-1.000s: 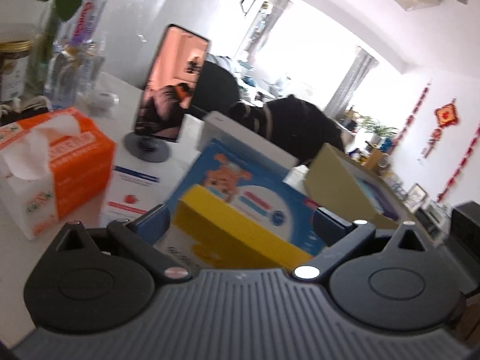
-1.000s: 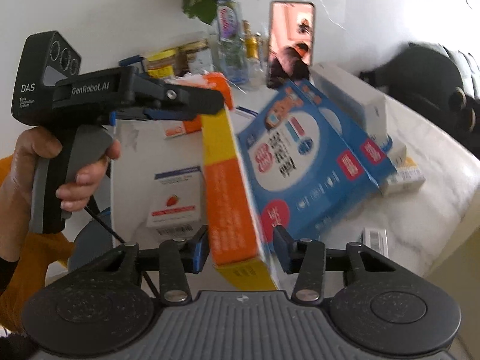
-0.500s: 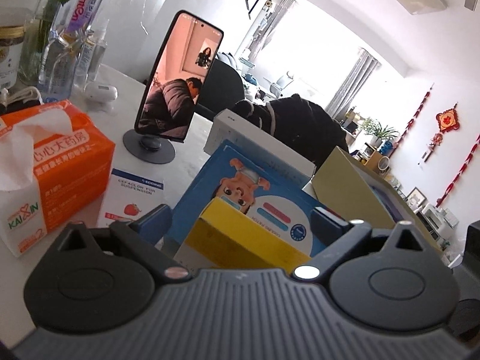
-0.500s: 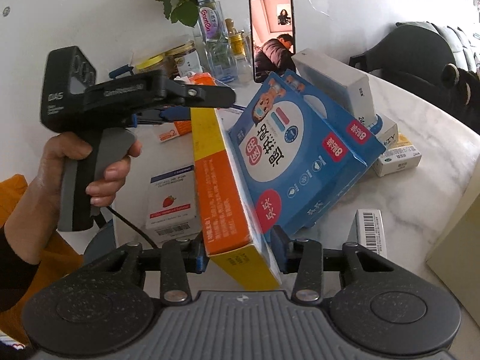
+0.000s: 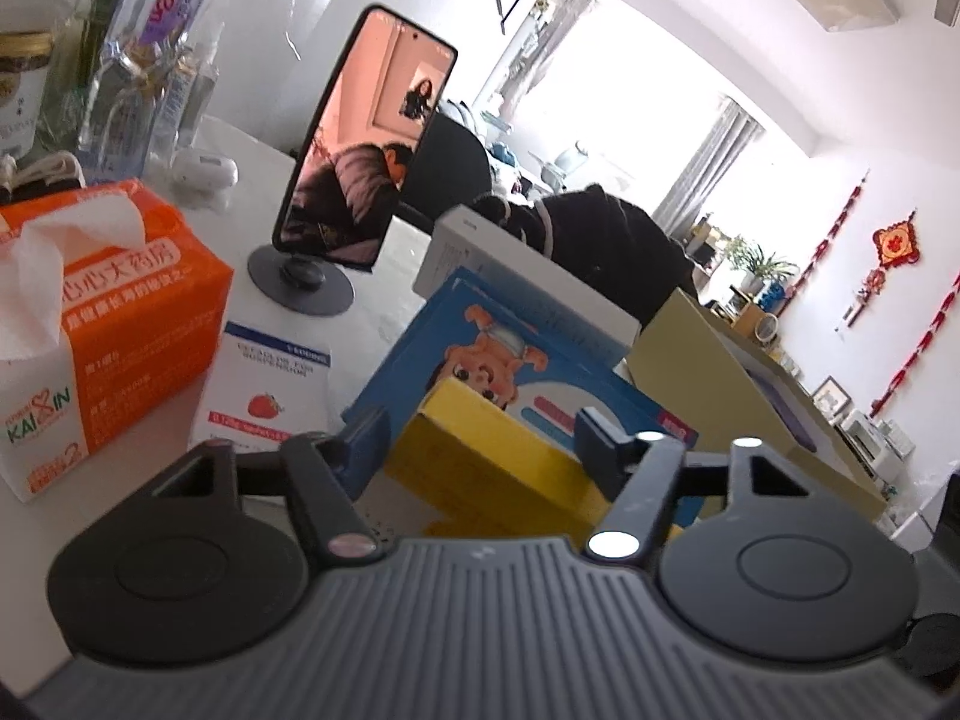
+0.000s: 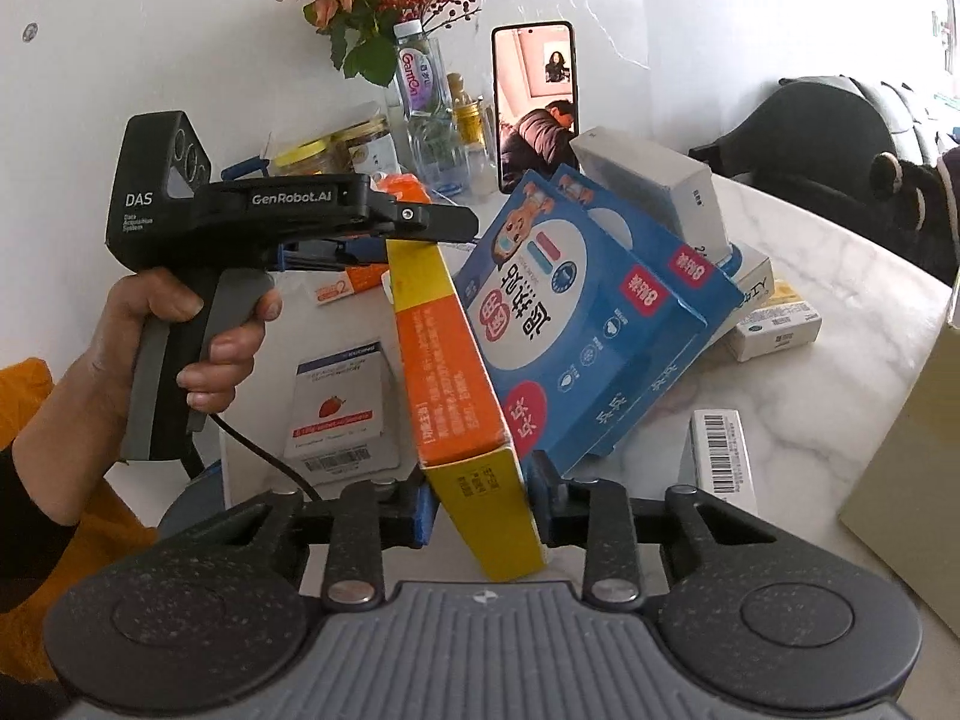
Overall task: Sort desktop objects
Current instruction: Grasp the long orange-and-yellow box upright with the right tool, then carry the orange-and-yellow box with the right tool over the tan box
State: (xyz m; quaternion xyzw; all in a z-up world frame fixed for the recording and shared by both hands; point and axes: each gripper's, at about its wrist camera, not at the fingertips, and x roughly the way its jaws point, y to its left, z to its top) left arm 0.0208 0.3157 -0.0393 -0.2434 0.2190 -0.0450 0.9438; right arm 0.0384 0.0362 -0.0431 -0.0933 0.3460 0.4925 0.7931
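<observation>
A long yellow-and-orange box (image 6: pixel 456 384) is held up over the white table, tilted, between both grippers. My right gripper (image 6: pixel 480 498) is shut on its near yellow end. My left gripper (image 6: pixel 390 234), held by a hand (image 6: pixel 198 330), grips its far yellow end. In the left wrist view the same box (image 5: pixel 498 468) sits between the fingers of my left gripper (image 5: pixel 480 438), which is shut on it. Two blue boxes (image 6: pixel 576 324) lean stacked just right of the held box.
A strawberry-print box (image 6: pixel 336 396) lies flat under the held box. An orange tissue box (image 5: pixel 120 312) and a phone on a stand (image 5: pixel 366 150) are at the back. A white box (image 6: pixel 654 192), a barcoded box (image 6: pixel 720 456) and an olive carton (image 6: pixel 900 480) stand to the right.
The left gripper's fingers have drawn closer together around the far end of the yellow-and-orange box. The right gripper keeps its hold, and both have shifted slightly.
</observation>
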